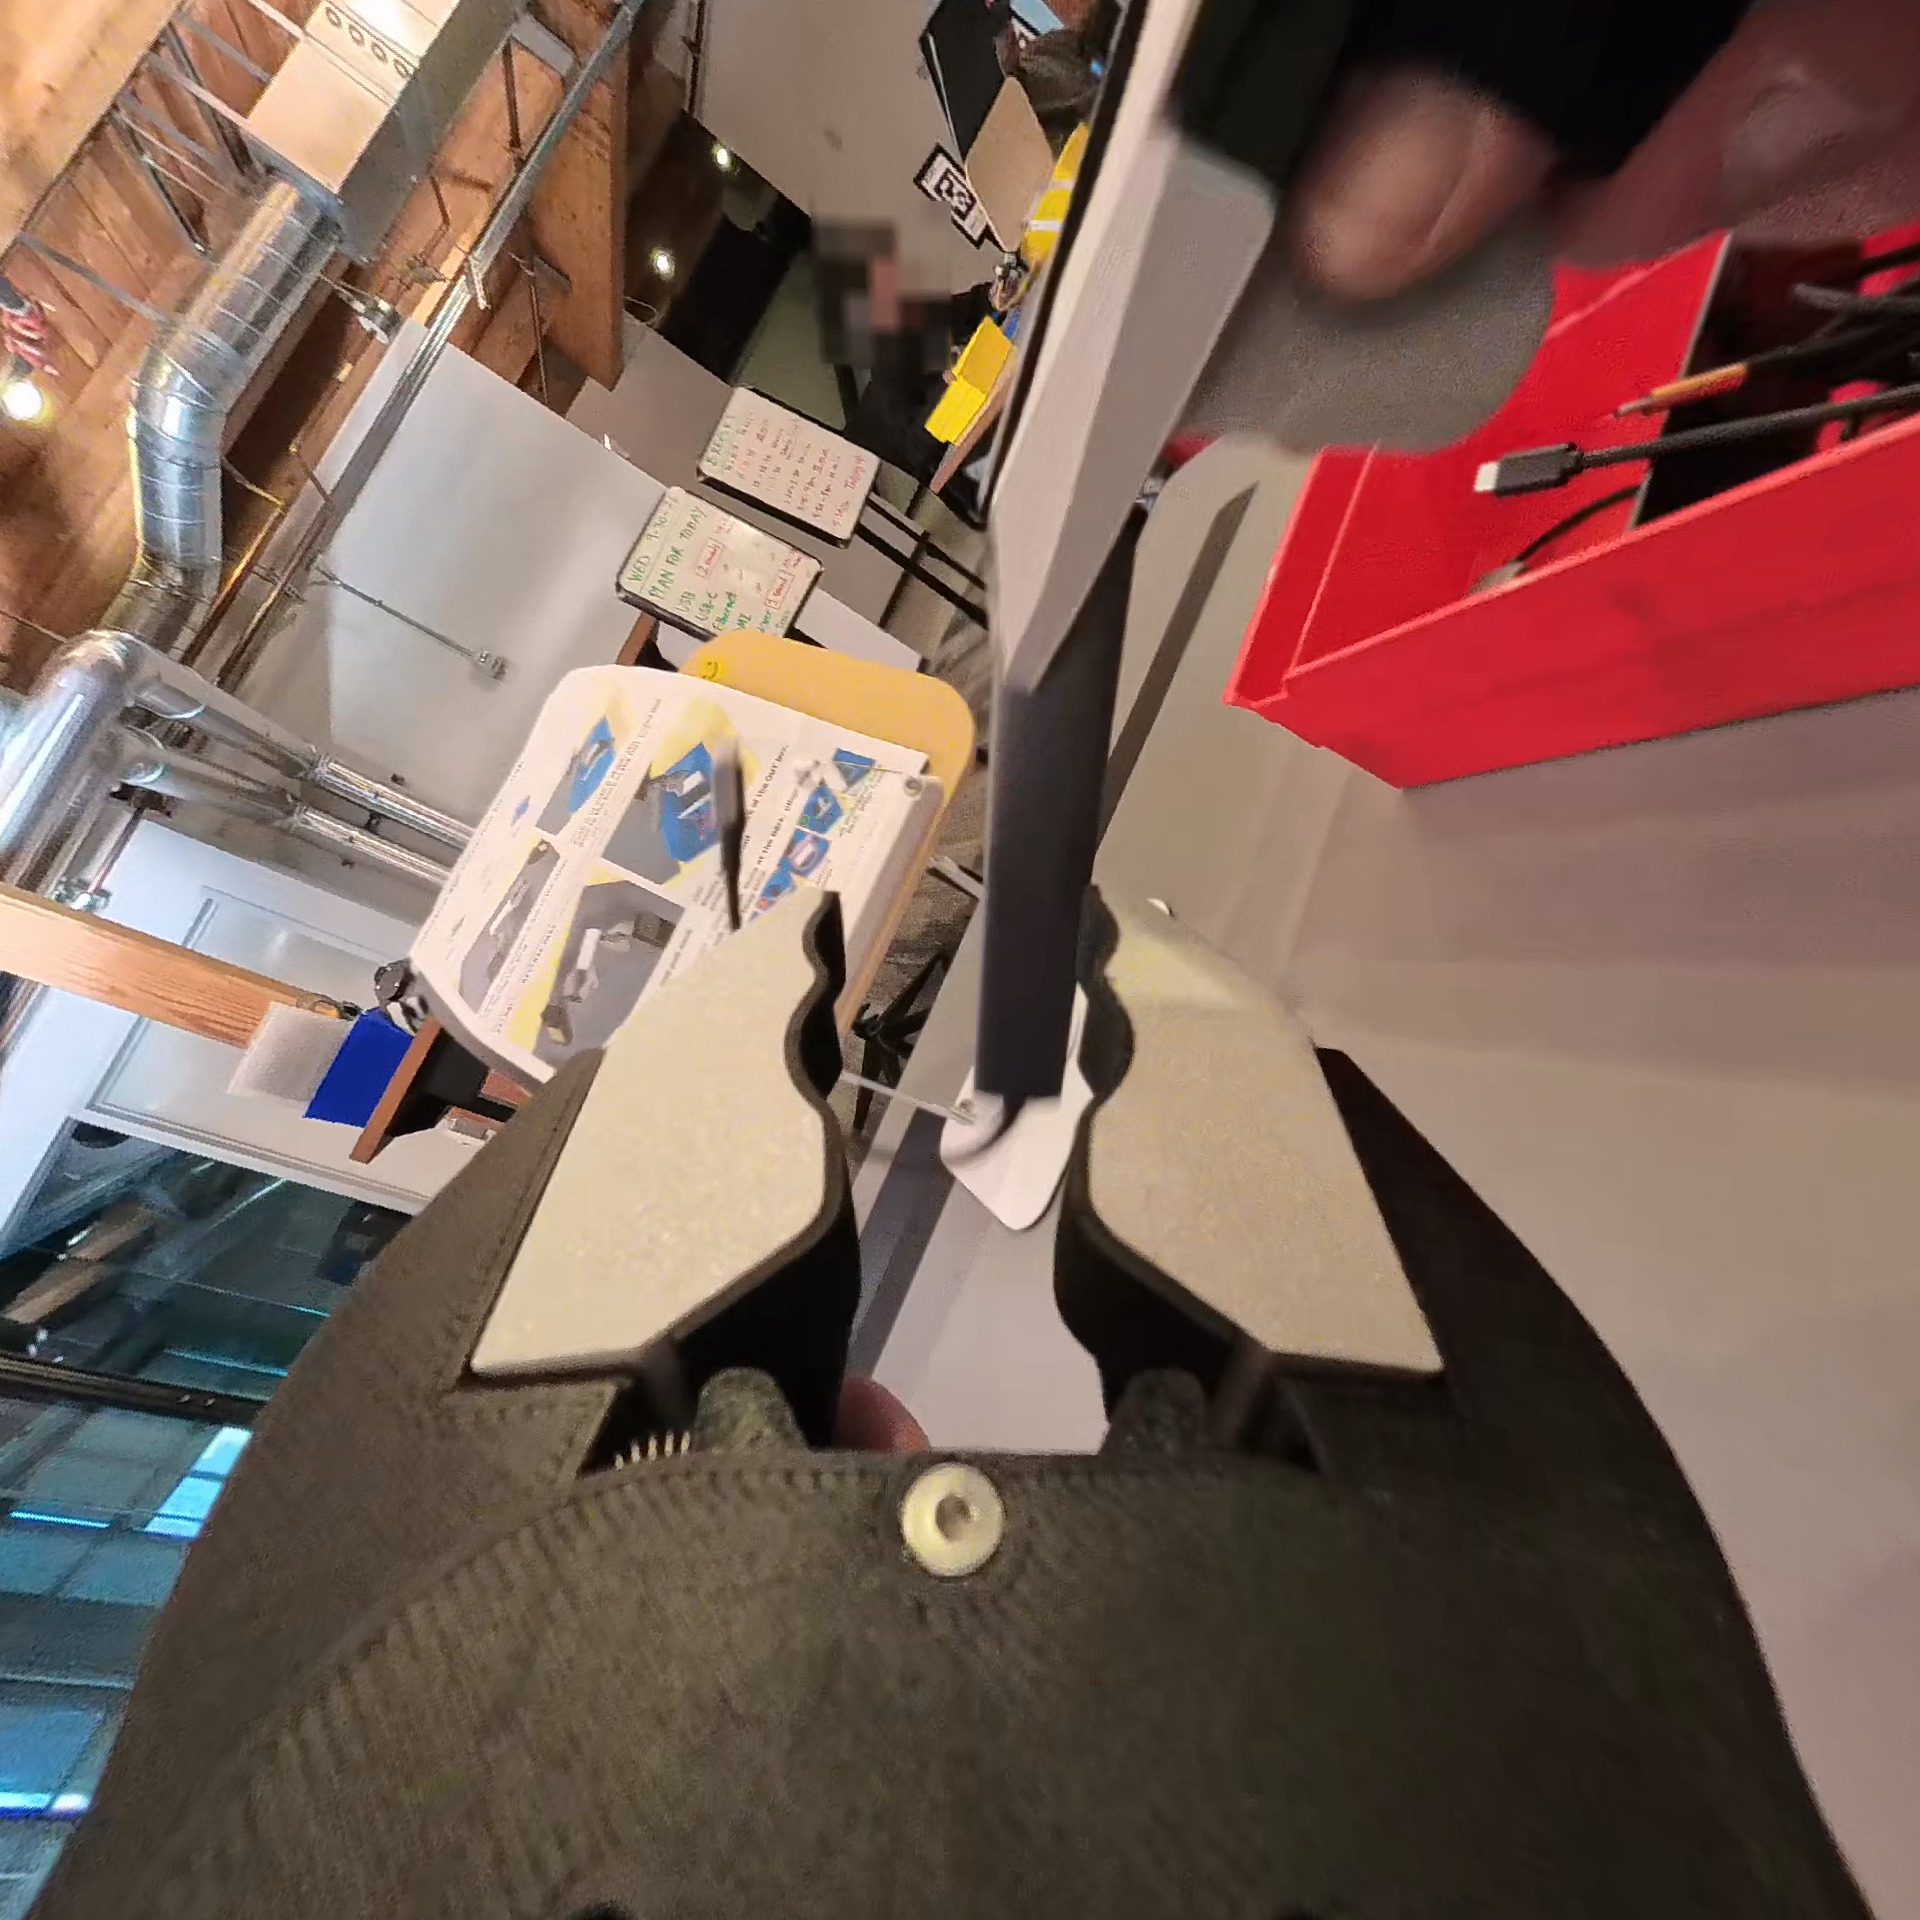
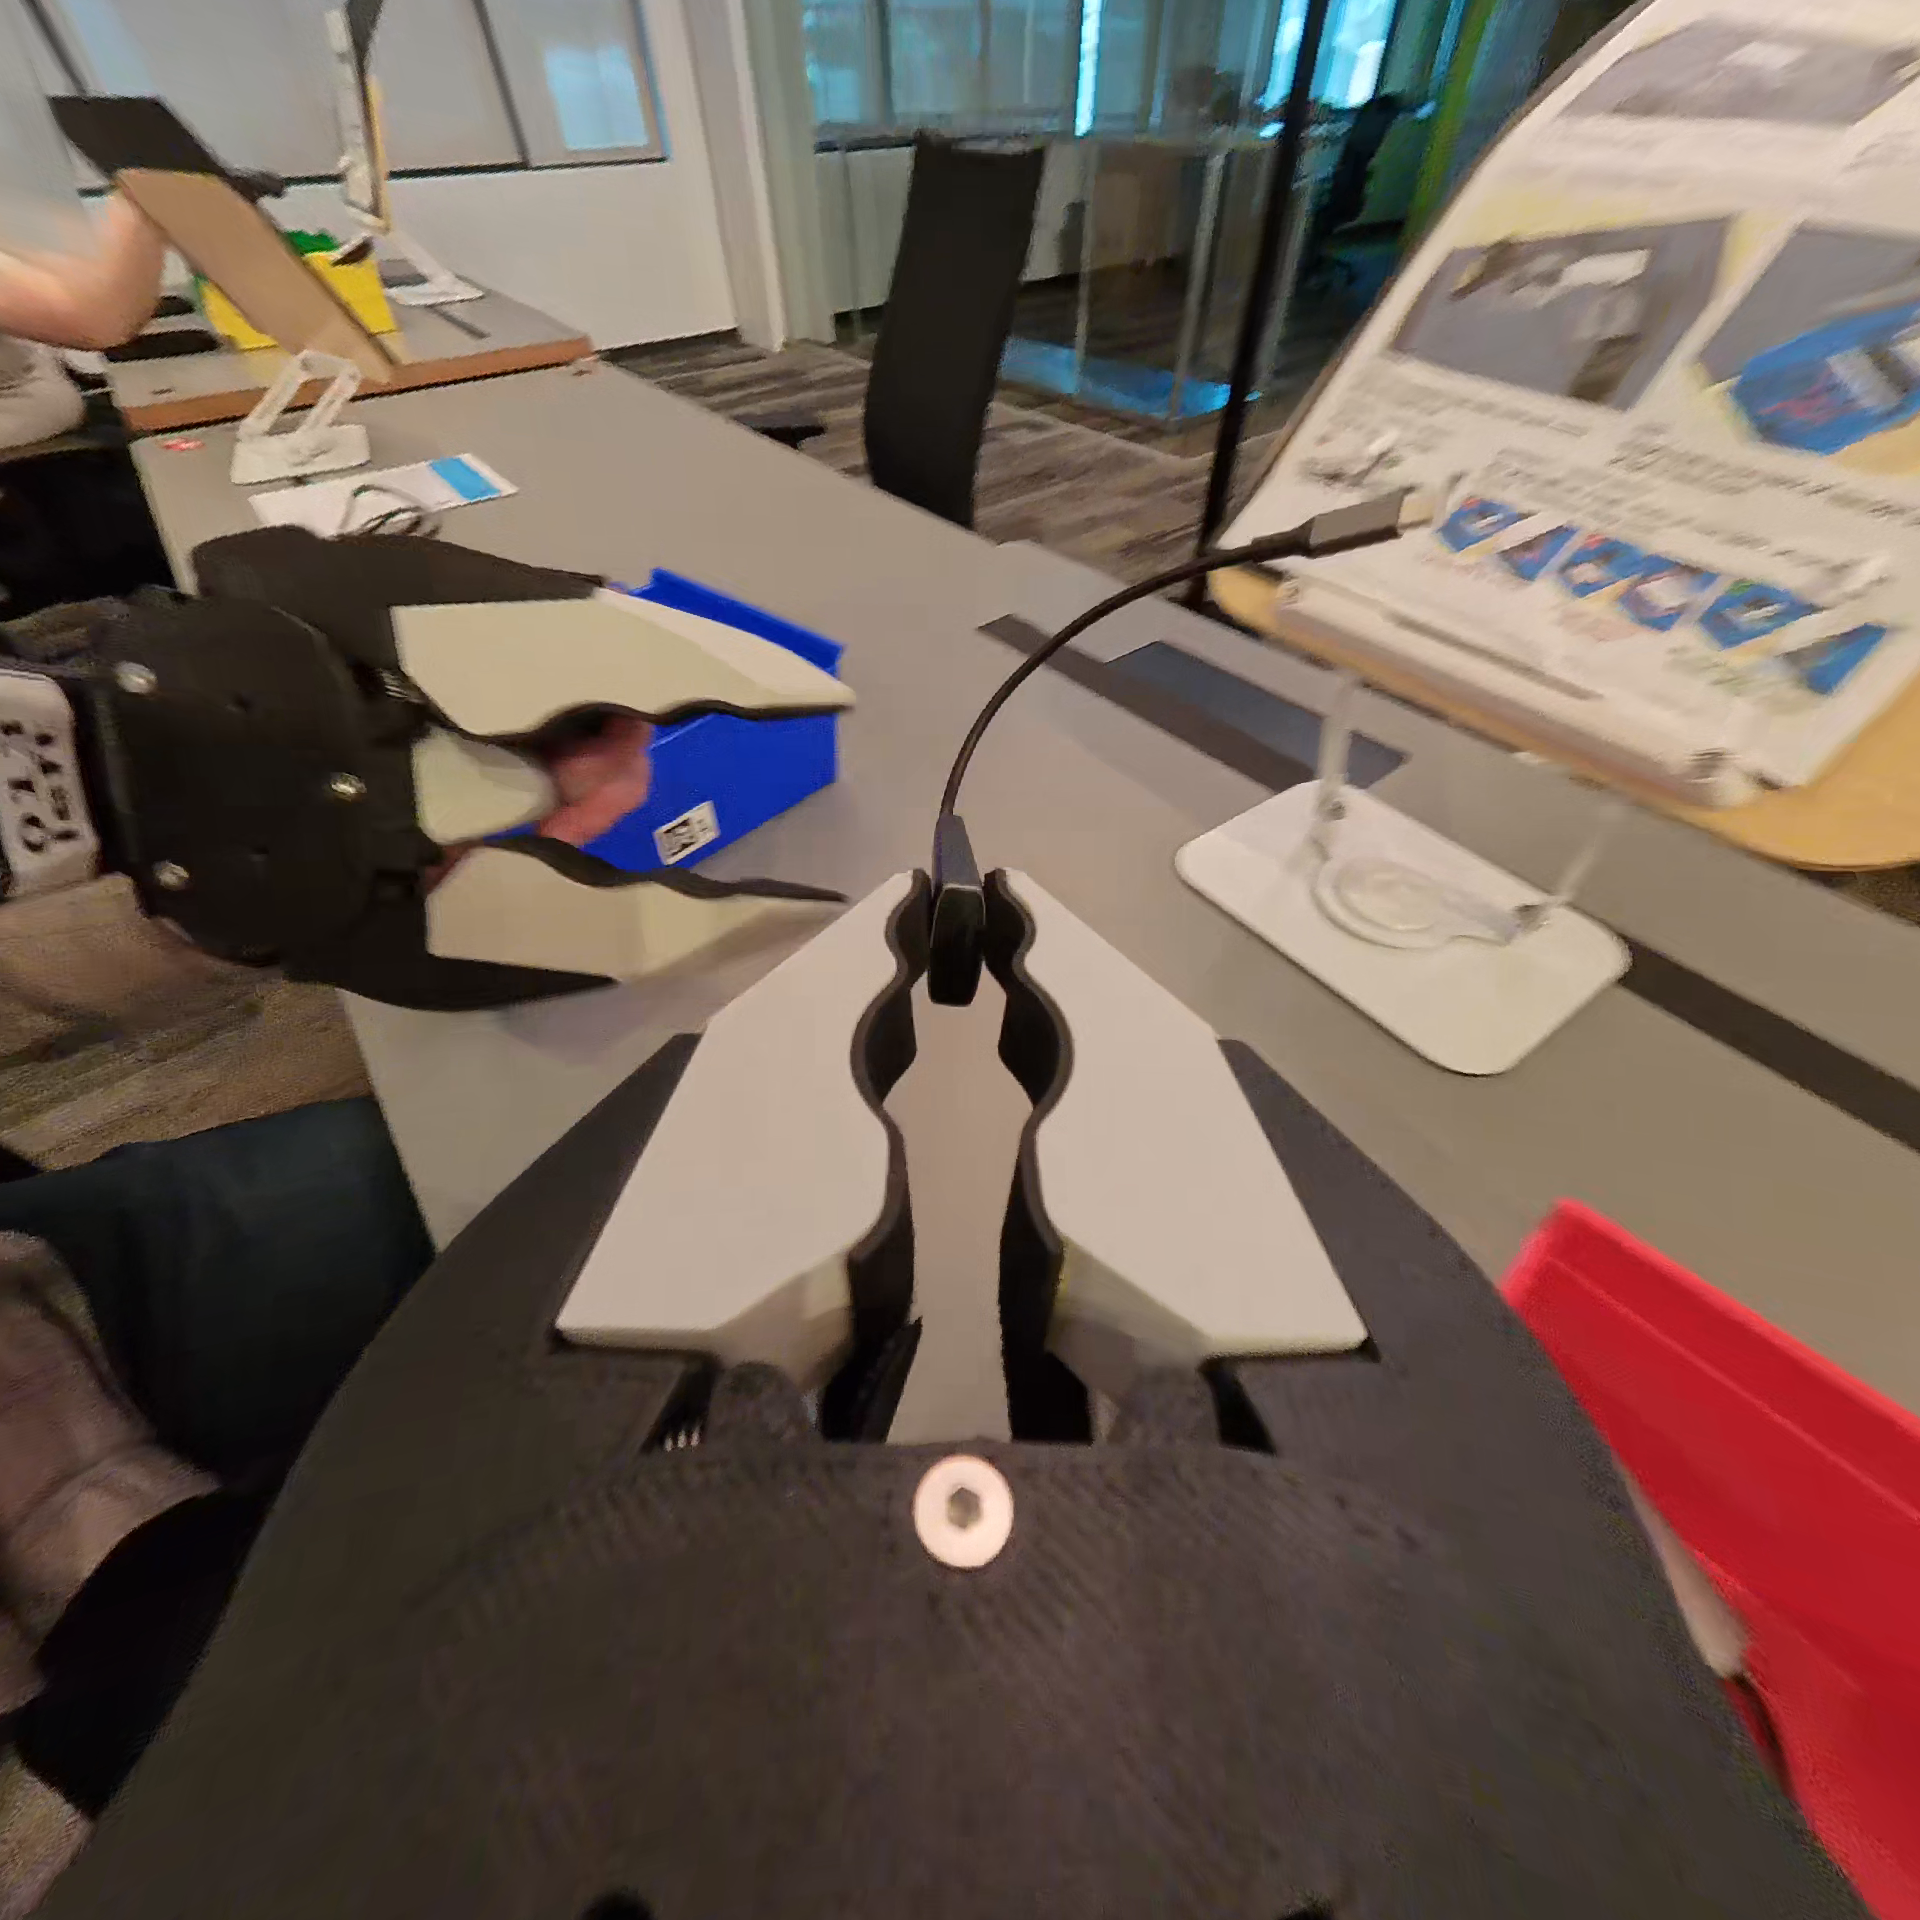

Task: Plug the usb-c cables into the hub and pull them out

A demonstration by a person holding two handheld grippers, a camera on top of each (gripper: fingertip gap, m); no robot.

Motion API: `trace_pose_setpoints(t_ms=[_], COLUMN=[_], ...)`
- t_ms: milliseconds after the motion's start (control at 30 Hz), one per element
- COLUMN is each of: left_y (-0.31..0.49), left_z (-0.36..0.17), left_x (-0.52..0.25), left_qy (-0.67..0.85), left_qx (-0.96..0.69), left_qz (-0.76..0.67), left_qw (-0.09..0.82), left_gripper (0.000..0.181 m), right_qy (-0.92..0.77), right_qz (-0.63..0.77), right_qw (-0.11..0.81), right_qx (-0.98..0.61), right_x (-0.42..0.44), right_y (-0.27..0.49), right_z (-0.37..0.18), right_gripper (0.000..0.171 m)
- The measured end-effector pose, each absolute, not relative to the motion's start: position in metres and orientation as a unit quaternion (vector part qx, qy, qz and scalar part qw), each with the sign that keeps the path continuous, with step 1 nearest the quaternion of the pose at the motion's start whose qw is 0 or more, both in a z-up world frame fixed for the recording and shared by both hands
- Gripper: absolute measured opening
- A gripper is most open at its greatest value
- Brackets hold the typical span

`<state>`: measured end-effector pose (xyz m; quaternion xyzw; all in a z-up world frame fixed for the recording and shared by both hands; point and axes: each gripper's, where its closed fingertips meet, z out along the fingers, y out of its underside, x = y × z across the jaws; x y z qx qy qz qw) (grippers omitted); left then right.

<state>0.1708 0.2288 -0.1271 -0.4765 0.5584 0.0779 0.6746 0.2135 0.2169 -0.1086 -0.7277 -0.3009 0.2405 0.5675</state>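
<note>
Cable [image 2: 1023, 665] first: in the right wrist view we see a thin black lead rising from the tips of the right gripper [image 2: 954, 940], arching up and to the right, and ending in a grey metal plug [image 2: 1356, 523] that hangs free in the air in front of a printed sheet [image 2: 1621, 416] on a clear stand [image 2: 1403, 914]. We find the right gripper's fingers narrowed onto a small black piece [image 2: 954, 935] at the lead's near end, pinched upright between the tips; whether that piece is the hub we cannot tell. To the left in the same view we see the left gripper [image 2: 842, 790] held over the grey table [image 2: 644, 499], its two fingers well apart with nothing between them, and a blue bin [image 2: 727, 769] just behind it. A red bin [image 2: 1745, 1455] shows at the near right edge. In the left wrist view the scene is rolled sideways and blurred; there we see the left gripper [image 1: 956, 956] with its fingers spread, the right gripper close ahead as a grey and black slab [image 1: 1081, 582], and the same plug [image 1: 727, 790] small and far off. We also see the red bin [image 1: 1558, 644] at the right, holding more black cables [image 1: 1683, 447], one with a grey plug showing at the bin's opening.
</note>
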Motion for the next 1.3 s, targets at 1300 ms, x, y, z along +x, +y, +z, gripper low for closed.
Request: trace_pose_setpoints(t_ms=[1300], left_y=[0.264], left_z=[-0.137], left_x=[-0.037], left_qy=[0.515], left_qx=[-0.63], left_qz=[0.177], left_qw=[0.554], left_gripper=[0.036], right_qy=[-0.263], right_qz=[-0.201], right_qw=[0.387], right_qx=[-0.861], right_x=[0.466], right_y=[0.263], right_z=[-0.158], right_gripper=[0.033])
